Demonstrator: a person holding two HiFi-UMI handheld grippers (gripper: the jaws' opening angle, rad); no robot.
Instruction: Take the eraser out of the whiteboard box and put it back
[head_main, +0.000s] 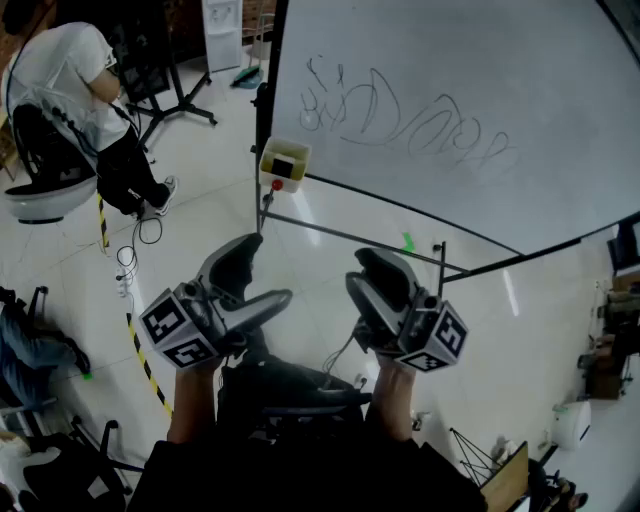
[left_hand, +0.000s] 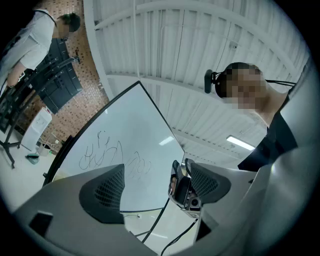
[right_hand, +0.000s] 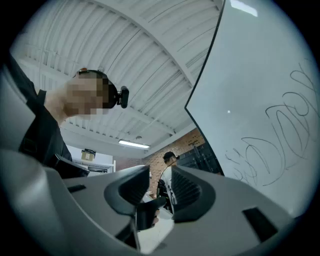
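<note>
- We hold the left gripper (left_hand: 156, 171) with its two dark ribbed fingers wide apart and nothing between them. Past them we see only the white scribbled-on whiteboard (left_hand: 130, 150).
- The fingers of our right gripper (right_hand: 161, 184) stand at a narrow gap, also empty.
- The small pale yellow whiteboard box (head_main: 300, 176) hangs at the board's lower left corner. It is well ahead of and above both sets of fingertips, nearer the left gripper's line than the right's.
- A dark rectangular patch in the box's face (head_main: 287, 159) is what we take for the eraser; it is too small to be sure.
- We judge a whiteboard eraser to be light and stiff in its body, with a soft felt face, not fragile and not slippery. We would pinch it across its short width, on the hard sides near the middle.
- Its long axis seems to run along the board's lower edge, across our fingers' line. We cannot tell which way the felt face points.
</note>
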